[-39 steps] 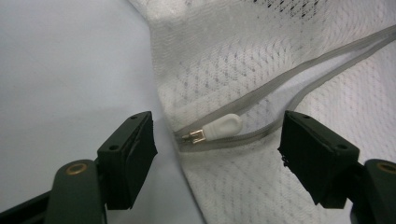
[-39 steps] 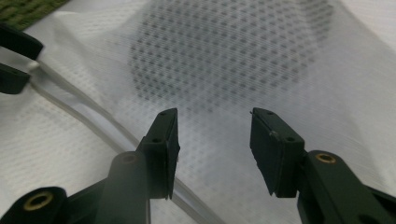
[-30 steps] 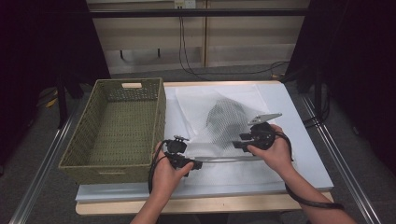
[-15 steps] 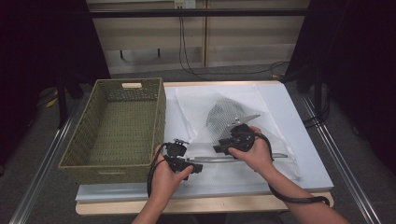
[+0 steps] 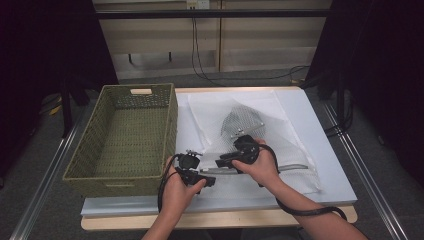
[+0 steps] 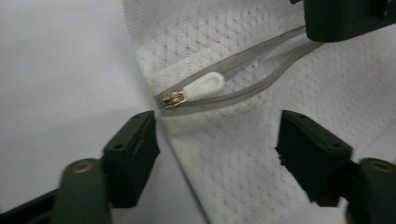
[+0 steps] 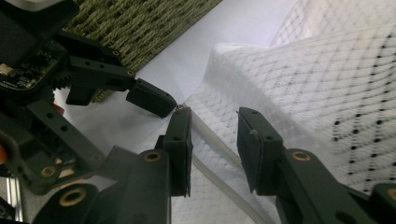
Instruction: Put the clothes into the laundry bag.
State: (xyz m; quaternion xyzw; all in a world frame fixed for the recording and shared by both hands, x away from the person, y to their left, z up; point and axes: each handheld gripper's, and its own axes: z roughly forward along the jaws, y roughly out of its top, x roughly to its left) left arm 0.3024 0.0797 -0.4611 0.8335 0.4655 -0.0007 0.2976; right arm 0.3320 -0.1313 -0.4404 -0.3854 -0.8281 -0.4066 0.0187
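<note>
Basket (image 5: 125,137) at left of table (image 5: 320,125), apart from the work; likely meant to receive the bag later.

Left gripper (image 5: 196,175) held low at the bag's (image 5: 280,150) near left corner. Jaws apart, astride the corner, pads not pressing; just been closing. Probably set there to pin the fabric so the zip could run against a fixed end.

Zip pull (image 6: 204,86) white, lying flat at the end of the grey zip (image 6: 261,84), just ahead of the left jaws. Zip parted beyond the pull, so bag judged open along most of that edge.

Right gripper (image 5: 226,161) close beside the left, aimed at the same corner, jaws narrowed but not gripping, also just been closing. Zip tape (image 7: 210,135) passing between them in the right gripper view; apparently lining up on the pull.

Dark thing inside bag (image 5: 240,122) seen through mesh only, shape not made out. Slider metal small and blurred. Right gripper's tips partly masked by the hand from above. Far bag edge pale against the table, hard to trace.
</note>
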